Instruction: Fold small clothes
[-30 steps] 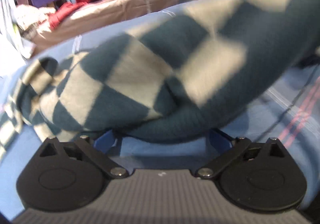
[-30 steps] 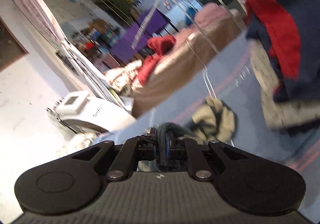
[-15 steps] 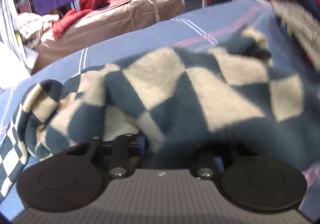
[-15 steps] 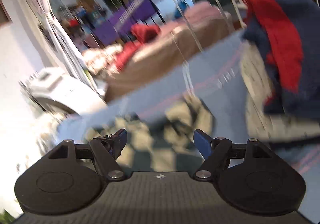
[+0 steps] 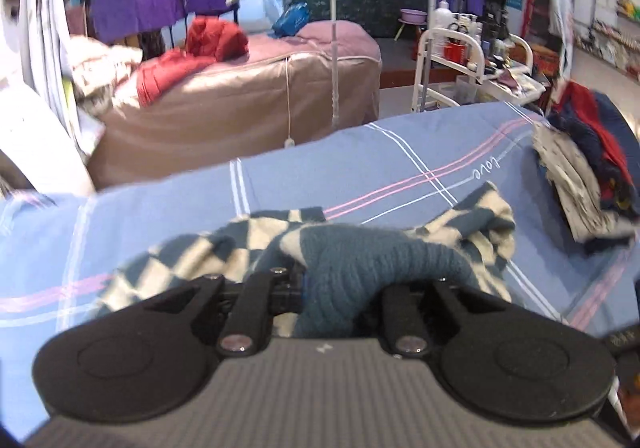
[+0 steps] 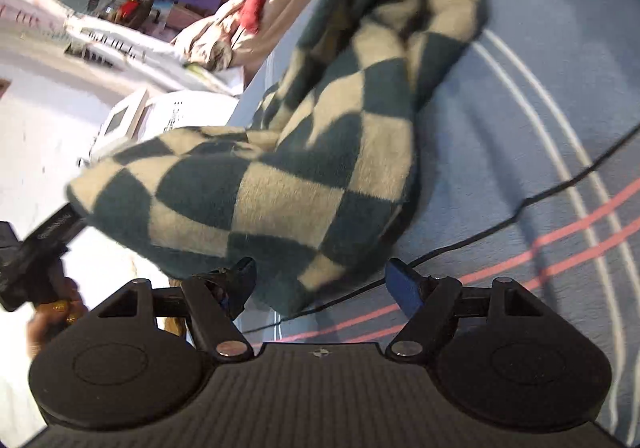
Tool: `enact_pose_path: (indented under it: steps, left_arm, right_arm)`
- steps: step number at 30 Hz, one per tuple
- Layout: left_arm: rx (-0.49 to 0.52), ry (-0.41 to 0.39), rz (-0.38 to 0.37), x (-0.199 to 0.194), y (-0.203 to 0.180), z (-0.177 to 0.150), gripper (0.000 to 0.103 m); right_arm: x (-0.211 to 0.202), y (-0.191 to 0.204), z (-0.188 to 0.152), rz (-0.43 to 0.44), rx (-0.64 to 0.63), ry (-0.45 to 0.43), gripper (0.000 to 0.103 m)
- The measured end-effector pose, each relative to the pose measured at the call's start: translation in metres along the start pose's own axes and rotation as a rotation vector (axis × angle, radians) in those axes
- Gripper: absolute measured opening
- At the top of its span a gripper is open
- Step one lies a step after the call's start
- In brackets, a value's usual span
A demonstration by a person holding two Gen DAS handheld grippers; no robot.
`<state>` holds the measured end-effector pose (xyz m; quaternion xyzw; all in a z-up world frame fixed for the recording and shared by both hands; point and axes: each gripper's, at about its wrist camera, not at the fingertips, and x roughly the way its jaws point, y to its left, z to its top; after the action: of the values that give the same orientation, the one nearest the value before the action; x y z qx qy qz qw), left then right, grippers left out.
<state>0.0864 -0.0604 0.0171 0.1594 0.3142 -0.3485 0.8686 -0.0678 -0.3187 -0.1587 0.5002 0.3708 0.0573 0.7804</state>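
Note:
A teal-and-cream checkered knit garment (image 5: 352,256) lies bunched on the blue striped bedsheet (image 5: 360,168). My left gripper (image 5: 336,288) has its jaws closing on a thick teal fold, which is pinched between the fingers and lifted off the sheet. In the right wrist view the same garment (image 6: 280,188) hangs from the left gripper's body (image 6: 48,232) at the far left, where a hand (image 6: 52,312) holds it. My right gripper (image 6: 322,276) stands wide open just under the garment's lower edge. Its fingers (image 6: 246,272) touch nothing.
A stack of folded clothes (image 5: 580,176) sits at the sheet's right end. A thin black cable (image 6: 520,208) runs across the sheet (image 6: 520,108) near the right gripper. Beyond the edge stand a brown-covered bed (image 5: 240,108) with red clothes and a white cart (image 5: 460,60).
The left gripper went from open to closed on the garment's teal fold and rose with it. The right gripper let go of its pinch, opened wide and dropped toward the sheet.

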Motion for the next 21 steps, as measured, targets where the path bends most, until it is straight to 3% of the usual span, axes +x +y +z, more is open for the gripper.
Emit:
enact_pose_path:
  steps: [4, 5, 6, 8, 11, 14, 17, 20, 21]
  left_arm:
    - [0.035, -0.006, 0.014, -0.074, 0.007, -0.018, 0.019]
    - [0.027, -0.007, 0.039, -0.088, 0.01, -0.026, 0.035]
    - [0.015, -0.006, 0.07, -0.096, 0.014, -0.034, 0.071]
    - [0.001, 0.012, 0.156, -0.099, 0.024, -0.055, 0.1]
    - [-0.058, 0.141, 0.231, -0.078, 0.041, -0.093, 0.094]
    - [-0.113, 0.298, 0.189, -0.049, 0.05, -0.137, 0.087]
    - [-0.106, 0.387, 0.205, -0.028, 0.043, -0.178, 0.085]
    - [-0.124, 0.394, 0.228, -0.011, 0.043, -0.205, 0.082]
    - [-0.16, 0.391, 0.219, -0.007, 0.044, -0.208, 0.076]
  right_arm:
    - [-0.003, 0.017, -0.009, 0.025, -0.083, 0.053, 0.103]
    - [0.0, 0.017, -0.012, 0.034, -0.09, 0.073, 0.103]
    - [0.004, 0.016, -0.014, 0.038, -0.097, 0.095, 0.103]
    - [0.019, 0.011, -0.021, 0.006, -0.095, 0.133, 0.103]
    - [0.045, 0.011, -0.032, -0.015, -0.09, 0.199, 0.103]
    - [0.059, 0.022, -0.041, -0.005, -0.14, 0.246, 0.103]
    - [0.063, 0.028, -0.047, -0.01, -0.18, 0.234, 0.103]
    - [0.068, 0.028, -0.047, -0.005, -0.204, 0.221, 0.103]
    - [0.069, 0.029, -0.046, -0.006, -0.222, 0.218, 0.077]
